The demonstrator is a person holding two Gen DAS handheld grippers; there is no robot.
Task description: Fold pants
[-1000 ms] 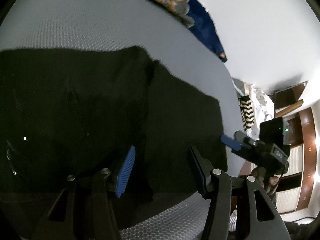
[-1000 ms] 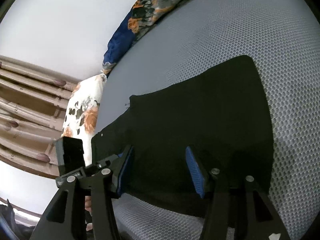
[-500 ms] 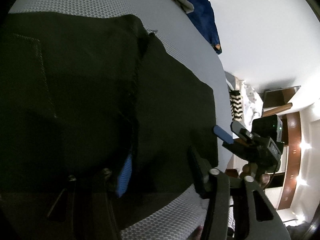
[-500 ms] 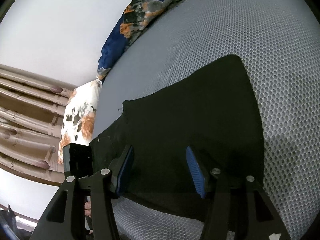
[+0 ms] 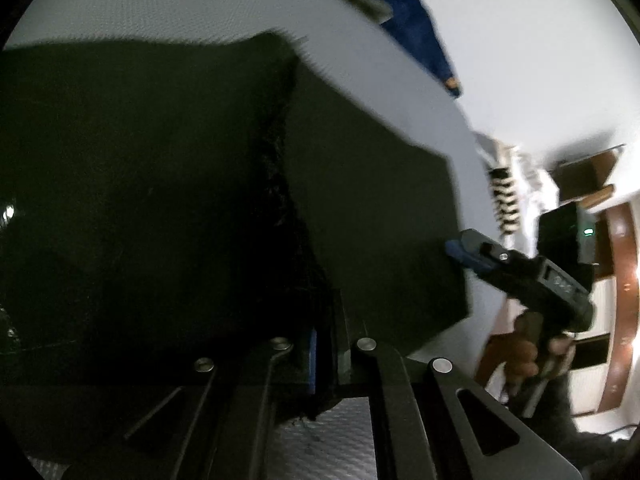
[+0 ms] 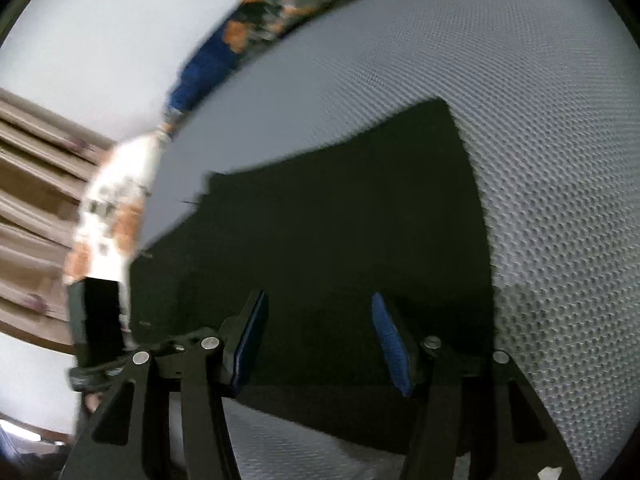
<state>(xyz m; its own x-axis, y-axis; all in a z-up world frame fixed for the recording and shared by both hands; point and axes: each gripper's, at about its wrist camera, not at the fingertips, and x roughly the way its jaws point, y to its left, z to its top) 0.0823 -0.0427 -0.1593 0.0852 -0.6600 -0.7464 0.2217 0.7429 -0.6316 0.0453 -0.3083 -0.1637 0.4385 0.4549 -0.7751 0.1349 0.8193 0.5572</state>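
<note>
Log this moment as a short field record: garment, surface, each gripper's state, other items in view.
garment: black pants, lying flat, partly folded
surface: grey mesh-textured mattress
left gripper: shut on the pants' near edge
right gripper: open, fingers either side of the pants' near edge, no pinch yet
background: blue floral cloth at the mattress's far edge; white floral pillow off to the side
image quality: motion blur in both views
</note>
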